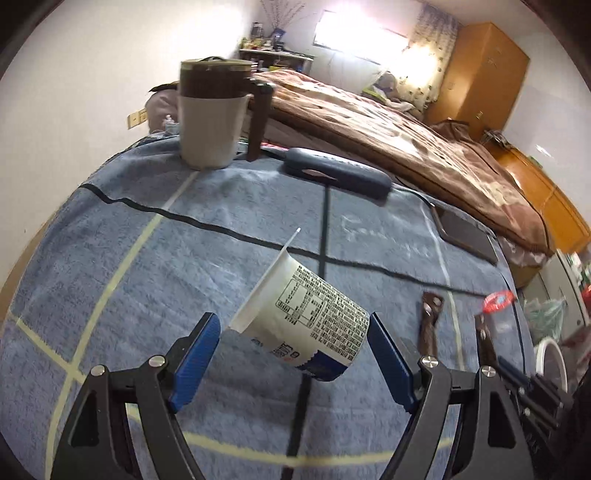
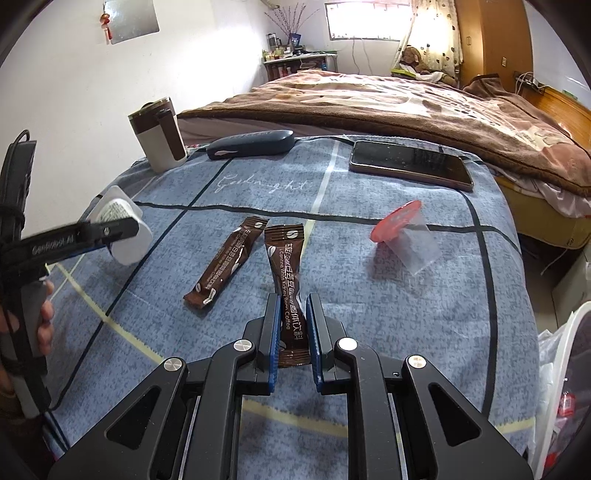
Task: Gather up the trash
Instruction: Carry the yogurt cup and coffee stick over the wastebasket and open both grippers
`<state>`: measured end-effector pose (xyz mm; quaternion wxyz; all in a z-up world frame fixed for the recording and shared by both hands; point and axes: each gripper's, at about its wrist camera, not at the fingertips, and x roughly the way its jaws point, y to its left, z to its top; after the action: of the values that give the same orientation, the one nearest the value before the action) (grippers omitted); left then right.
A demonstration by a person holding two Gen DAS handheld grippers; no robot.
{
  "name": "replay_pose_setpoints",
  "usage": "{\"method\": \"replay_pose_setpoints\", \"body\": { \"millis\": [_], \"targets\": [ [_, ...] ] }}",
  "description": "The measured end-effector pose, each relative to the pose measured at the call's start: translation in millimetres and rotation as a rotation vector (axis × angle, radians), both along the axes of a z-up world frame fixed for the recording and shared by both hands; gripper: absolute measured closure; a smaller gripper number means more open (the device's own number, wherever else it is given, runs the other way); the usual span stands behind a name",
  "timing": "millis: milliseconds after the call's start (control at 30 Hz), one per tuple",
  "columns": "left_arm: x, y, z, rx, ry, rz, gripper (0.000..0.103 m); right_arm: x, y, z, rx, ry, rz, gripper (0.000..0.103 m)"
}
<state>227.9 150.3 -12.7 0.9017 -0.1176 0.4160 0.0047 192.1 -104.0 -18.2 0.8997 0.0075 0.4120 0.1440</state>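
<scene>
The right claw (image 2: 291, 328) is pinched narrow on a brown coffee stick packet (image 2: 287, 280), printed "L.canine White Kidney Bean Coffee" beside Chinese characters; the packet's lower end is hidden between the blue pads. A second brown packet (image 2: 225, 263) lies flat just to its left, its print too small to read. Right of them, a clear plastic cup with a red lid (image 2: 406, 234) lies tipped on its side.

The left claw (image 1: 293, 354) is spread wide around a white yogurt cup (image 1: 310, 317), which is tilted with its rim up and to the left. The cup shows a nutrition table and dense Chinese text that cannot be made out. Whether the pads touch the cup is unclear. In the right wrist view this claw's arm reads "GenRobot.AI".

The worktop is covered by a blue towel (image 2: 369, 314) with dark and pale stripes and the stitched script "Goodnight". At its far edge stand a brown-and-grey travel mug (image 2: 157, 134), a dark glasses case (image 2: 251, 144) and a phone (image 2: 410, 164) lying face up. Behind is a bed with a brown blanket (image 2: 388, 103), a bright curtained window (image 2: 364, 18) and a wooden wardrobe (image 1: 484, 74).
</scene>
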Motion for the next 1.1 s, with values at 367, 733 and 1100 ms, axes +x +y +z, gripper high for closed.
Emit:
{"method": "replay_pose_setpoints", "body": {
  "millis": [367,733,1100],
  "targets": [
    [-31.7,-41.9,21.9,0.108,-0.063,-0.088,0.020,-20.7,-16.6,15.9,0.016,-0.039,-0.043,0.087],
    [-59.8,-79.7,45.9,0.104,-0.124,-0.172,0.020,-53.1,-52.2,37.7,0.026,-0.101,-0.120,0.087],
    [-78.8,-134.6,61.8,0.096,-0.169,-0.276,0.020,-84.3,-101.1,50.5,0.032,-0.147,-0.221,0.087]
  ]
}}
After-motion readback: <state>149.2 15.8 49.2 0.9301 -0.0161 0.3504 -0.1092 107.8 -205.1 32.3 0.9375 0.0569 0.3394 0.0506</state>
